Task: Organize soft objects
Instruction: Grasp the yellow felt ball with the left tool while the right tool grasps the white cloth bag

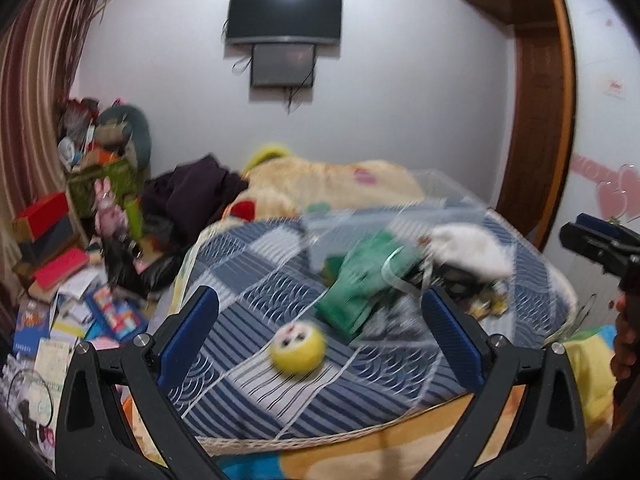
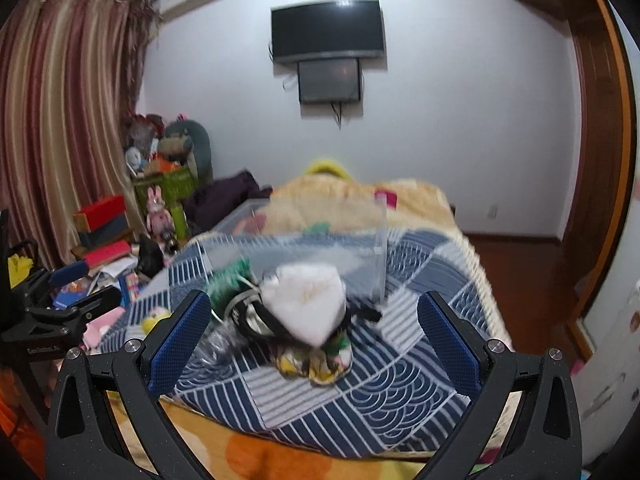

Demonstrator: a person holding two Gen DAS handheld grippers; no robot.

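Left wrist: blurred round yellow plush ball point(image 1: 298, 345)

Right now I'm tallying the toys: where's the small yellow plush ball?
In the left wrist view, the yellow plush ball lies on the blue patterned blanket, between the open left claw's fingers, just near-left of the green cloth.

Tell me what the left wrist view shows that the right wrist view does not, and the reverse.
Only the left wrist view shows the yellow round toy's face clearly and the pink heart decal. Only the right wrist view shows the wood floor and the patterned fabric under the white soft item. Both show the blue patterned cover, green item, clear bin, wall screen, and an open left hand-held gripper and right hand-held gripper.
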